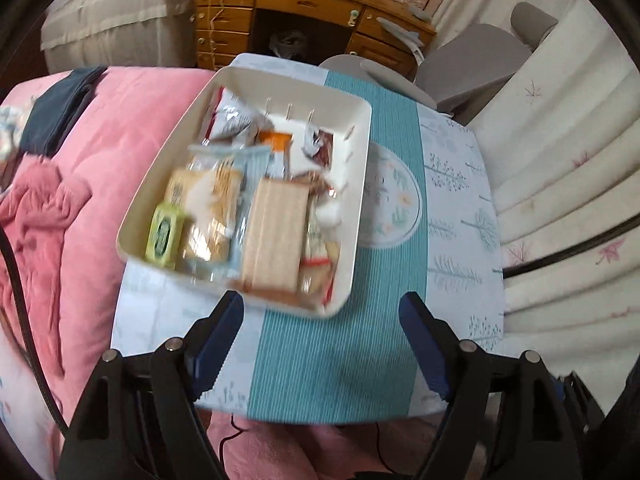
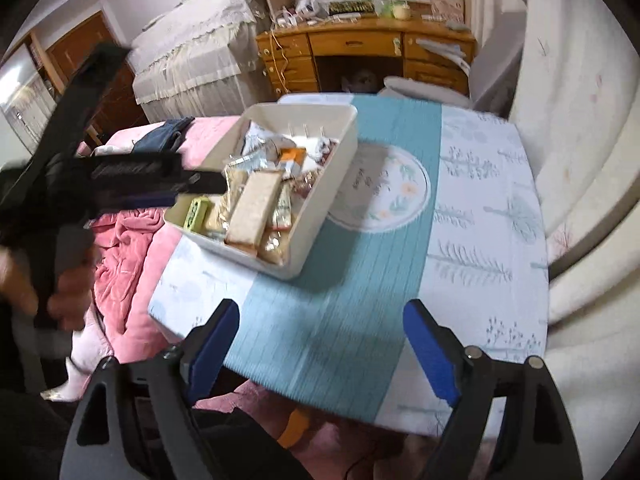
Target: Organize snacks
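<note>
A white bin [image 1: 354, 216] [image 2: 320, 208] full of snacks stands at the left part of a small table with a teal-striped cloth [image 1: 320, 360] [image 2: 328, 320]. Inside lie a long tan wafer pack [image 1: 276, 240] [image 2: 254, 204], a green pack [image 1: 164, 234] [image 2: 196, 212], cracker packs [image 1: 212, 208] and silver bags [image 1: 232, 116]. My left gripper [image 1: 322, 312] is open and empty just above the bin's near edge; it also shows in the right wrist view [image 2: 200, 184], at the bin's left rim. My right gripper [image 2: 320, 320] is open and empty over the cloth, in front of the bin.
A pink blanket [image 1: 80, 200] covers the bed left of the table. A white quilted cover [image 1: 560, 160] lies to the right. A wooden desk [image 1: 304, 12] and a grey chair [image 1: 472, 64] stand behind the table.
</note>
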`<state>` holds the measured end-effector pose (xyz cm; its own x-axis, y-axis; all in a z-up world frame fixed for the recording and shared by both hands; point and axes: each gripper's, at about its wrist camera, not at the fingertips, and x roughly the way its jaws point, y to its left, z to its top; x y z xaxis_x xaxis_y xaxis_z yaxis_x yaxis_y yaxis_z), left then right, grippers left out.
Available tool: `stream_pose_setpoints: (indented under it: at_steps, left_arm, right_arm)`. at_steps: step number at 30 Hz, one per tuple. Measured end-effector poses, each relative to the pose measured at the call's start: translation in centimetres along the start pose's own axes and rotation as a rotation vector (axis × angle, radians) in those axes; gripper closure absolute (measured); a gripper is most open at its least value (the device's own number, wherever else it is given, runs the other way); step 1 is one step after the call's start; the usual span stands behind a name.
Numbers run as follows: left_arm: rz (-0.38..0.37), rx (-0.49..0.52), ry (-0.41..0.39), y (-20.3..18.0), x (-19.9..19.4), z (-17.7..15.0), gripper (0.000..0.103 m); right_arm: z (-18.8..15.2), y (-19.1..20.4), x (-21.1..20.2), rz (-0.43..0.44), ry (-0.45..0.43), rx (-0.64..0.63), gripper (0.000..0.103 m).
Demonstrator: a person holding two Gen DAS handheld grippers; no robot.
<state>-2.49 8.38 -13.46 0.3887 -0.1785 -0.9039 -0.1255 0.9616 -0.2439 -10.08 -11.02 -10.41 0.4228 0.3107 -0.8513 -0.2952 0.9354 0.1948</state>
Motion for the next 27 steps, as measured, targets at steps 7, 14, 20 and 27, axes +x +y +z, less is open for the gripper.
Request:
stream_pose_setpoints:
  at_steps: [7,14,20,27]
  left_arm:
    - [0.078,0.025,-0.01,-1.0,-3.0,-3.7,0.024]
    - [0.094,0.122,-0.105,-3.1,-7.9,-4.3,0.024]
    - [0.094,0.164,-0.174,-4.6,-9.9,-3.9,0.017]
    - [0.08,0.182,-0.156,-5.5,-9.4,-3.4,0.009]
  right_arm:
    - [0.1,-1.7,-1.6,0.044,0.023,0.145,0.017]
    - [-0.1,-0.7,-4.7,0.02,0.016,0.215,0.012]
    - [-0.2,-0.3,-7.0,-0.065,-0.017,0.223,0.005]
    - [-0.6,0.2,-7.3,-0.096,-0.037,0.209,0.0]
